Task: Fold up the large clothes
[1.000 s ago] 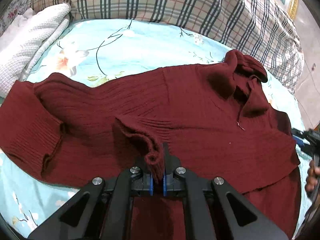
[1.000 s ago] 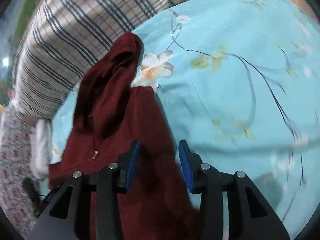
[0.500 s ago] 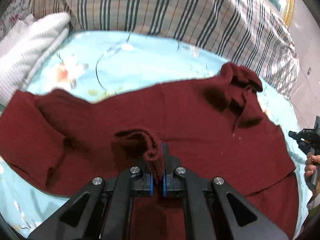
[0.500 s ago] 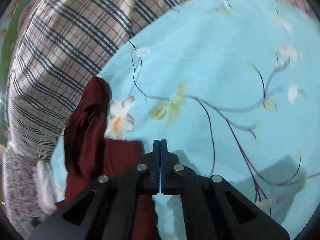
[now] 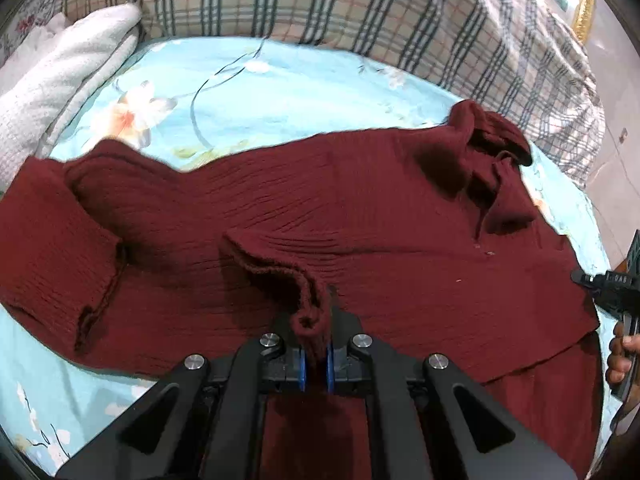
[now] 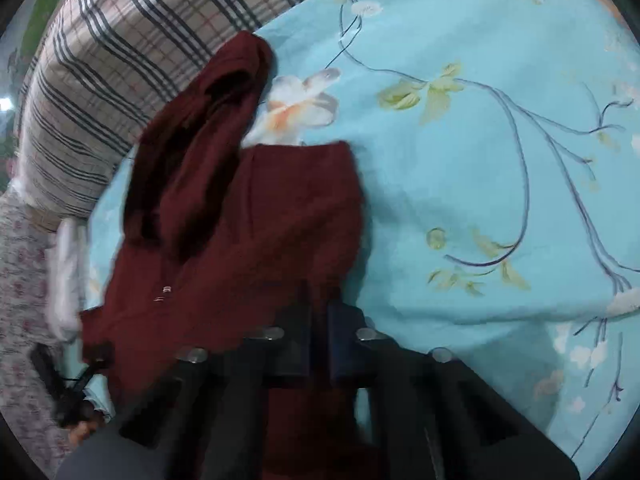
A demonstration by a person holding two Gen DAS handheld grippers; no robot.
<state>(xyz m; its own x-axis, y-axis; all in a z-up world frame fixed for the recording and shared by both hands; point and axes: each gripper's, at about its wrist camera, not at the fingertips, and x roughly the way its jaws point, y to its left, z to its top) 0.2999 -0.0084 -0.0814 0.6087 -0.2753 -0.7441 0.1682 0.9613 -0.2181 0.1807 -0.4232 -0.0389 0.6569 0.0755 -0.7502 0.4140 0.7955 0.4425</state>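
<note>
A dark red ribbed sweater (image 5: 360,216) lies spread on a light blue floral bedsheet (image 5: 280,88), with its collar (image 5: 492,148) at the far right. My left gripper (image 5: 315,344) is shut on the sweater's sleeve cuff (image 5: 308,312) and holds it over the body. In the right wrist view my right gripper (image 6: 318,332) is shut on the shoulder edge of the sweater (image 6: 288,216), with the collar (image 6: 224,92) beyond it. The right gripper also shows at the right edge of the left wrist view (image 5: 612,284).
A plaid pillow (image 5: 360,12) runs along the far side of the bed. A folded white towel (image 5: 60,88) lies at the far left. The plaid pillow also shows in the right wrist view (image 6: 112,48). Open blue sheet (image 6: 500,160) stretches to the right.
My right gripper went from open to shut and now holds the sweater's shoulder edge, which has lifted into view. My left gripper keeps its hold on the cuff and has barely shifted.
</note>
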